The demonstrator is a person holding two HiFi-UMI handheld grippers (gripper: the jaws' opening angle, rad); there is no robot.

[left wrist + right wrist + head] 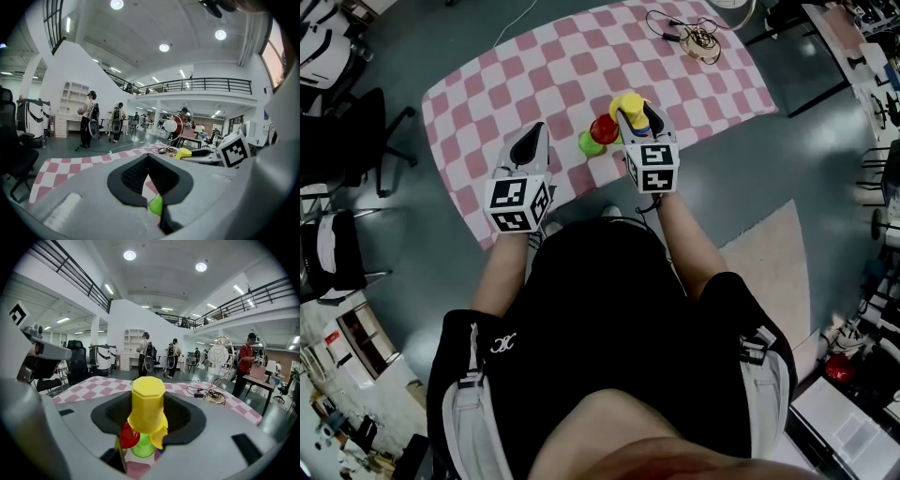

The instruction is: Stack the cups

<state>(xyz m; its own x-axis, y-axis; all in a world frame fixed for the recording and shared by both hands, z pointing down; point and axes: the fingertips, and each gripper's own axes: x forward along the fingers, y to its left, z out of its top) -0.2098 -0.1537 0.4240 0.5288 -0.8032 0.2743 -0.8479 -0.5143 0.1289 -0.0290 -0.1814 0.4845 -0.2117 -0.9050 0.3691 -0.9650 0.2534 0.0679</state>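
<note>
A pink-and-white checked cloth (572, 66) holds the cups. My right gripper (636, 111) is shut on an upturned yellow cup (628, 99), which sits between the jaws in the right gripper view (148, 401). Just below and left of it stand a red cup (603, 129) (127, 437) and a green cup (590, 143) (143, 447), close together. My left gripper (536, 131) hovers to the left of the cups, its jaws shut with nothing in them. In its own view (148, 159) a sliver of the green cup (156, 205) shows through the gap lower down.
A tangle of cables (694, 33) lies at the cloth's far right corner. Black office chairs (347, 141) stand at the left. A beige mat (769, 272) lies at the right. Several people stand far off in both gripper views.
</note>
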